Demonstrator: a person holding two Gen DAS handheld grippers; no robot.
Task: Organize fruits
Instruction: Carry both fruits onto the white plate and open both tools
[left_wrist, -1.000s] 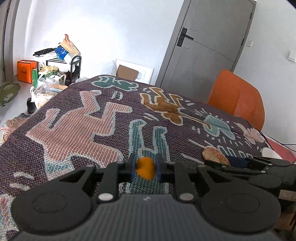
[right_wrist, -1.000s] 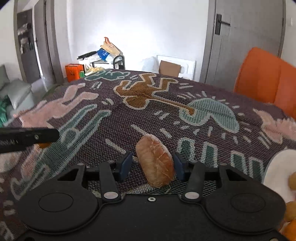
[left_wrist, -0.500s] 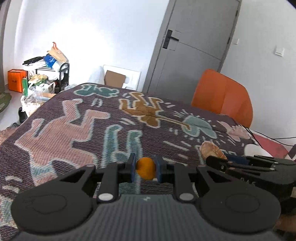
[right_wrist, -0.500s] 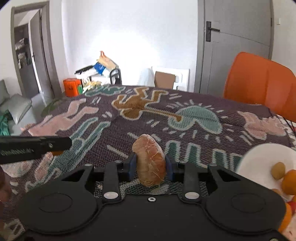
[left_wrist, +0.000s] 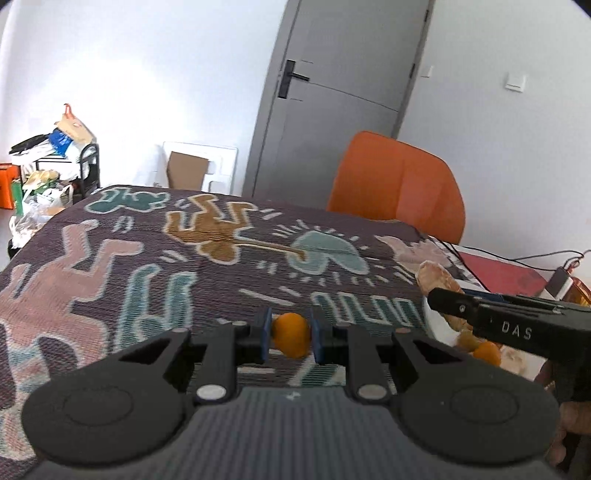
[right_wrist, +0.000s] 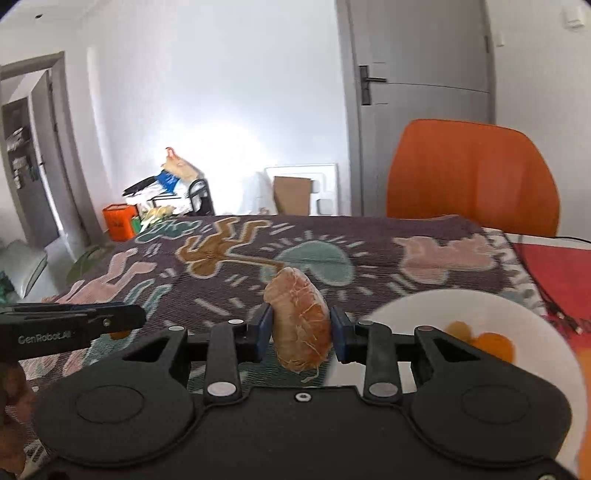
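Both tongs rose w/ fruit (right tongs (right_wrist: 301, 328) near plate (right_wrist: 535, 321) rim).

Right gripper (right_wrist: 301, 328) jaws clamp the tan peeled fruit (right_wrist: 300, 321) above the patterned worktop (right_wrist: 221, 280); white plate (right_wrist: 424, 306) with orange fruits (right_wrist: 493, 341) at its right edge.

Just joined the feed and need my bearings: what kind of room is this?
Probably a lived-in home room: a table under a patterned woven cloth, an orange plastic chair, a grey door and a cluttered rack.

Home room: patterned tablecloth (left_wrist: 155, 258), door (left_wrist: 332, 96), chair (left_wrist: 399, 184)
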